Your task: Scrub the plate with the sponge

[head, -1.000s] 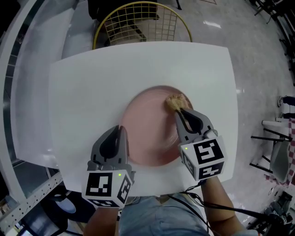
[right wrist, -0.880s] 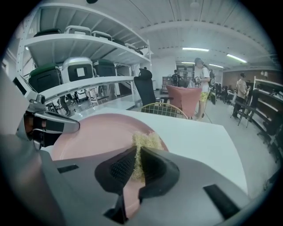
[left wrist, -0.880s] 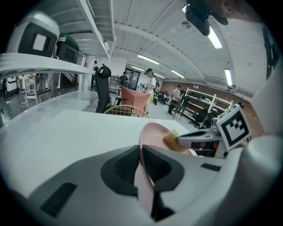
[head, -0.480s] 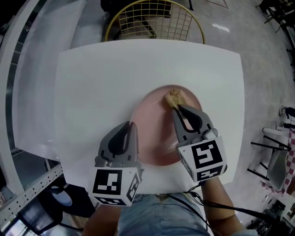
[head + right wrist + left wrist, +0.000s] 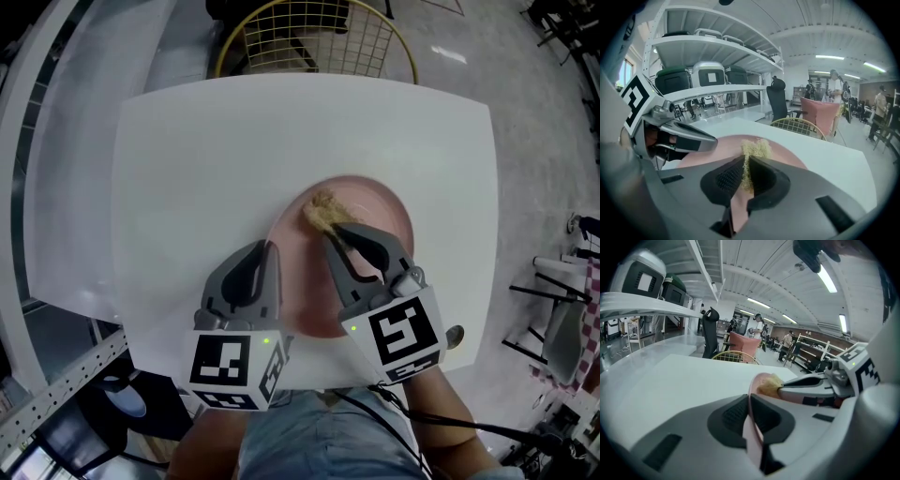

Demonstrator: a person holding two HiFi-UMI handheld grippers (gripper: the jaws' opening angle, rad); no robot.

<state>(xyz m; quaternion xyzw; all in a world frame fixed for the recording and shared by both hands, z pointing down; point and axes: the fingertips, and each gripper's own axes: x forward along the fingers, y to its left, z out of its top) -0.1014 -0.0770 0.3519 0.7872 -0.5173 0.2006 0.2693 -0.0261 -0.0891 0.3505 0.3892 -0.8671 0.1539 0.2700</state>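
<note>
A pink plate (image 5: 380, 214) lies on the white table (image 5: 187, 159), close to the near edge. My left gripper (image 5: 271, 251) is shut on the plate's left rim, and that rim (image 5: 753, 420) runs up between its jaws in the left gripper view. My right gripper (image 5: 330, 231) is over the plate's upper left part, shut on a tan, fibrous sponge (image 5: 322, 213) that rests on the plate. The right gripper view shows the sponge (image 5: 755, 149) sticking out past the jaws over the pink plate (image 5: 787, 157).
A yellow wire chair (image 5: 309, 37) stands behind the table's far edge. Metal shelving (image 5: 28, 187) runs along the left. The grey floor (image 5: 534, 141) lies to the right. Broad bare table top stretches left of the plate and beyond it.
My right gripper has dragged the sponge leftward and a little nearer across the plate. The left gripper has kept its hold on the rim.
</note>
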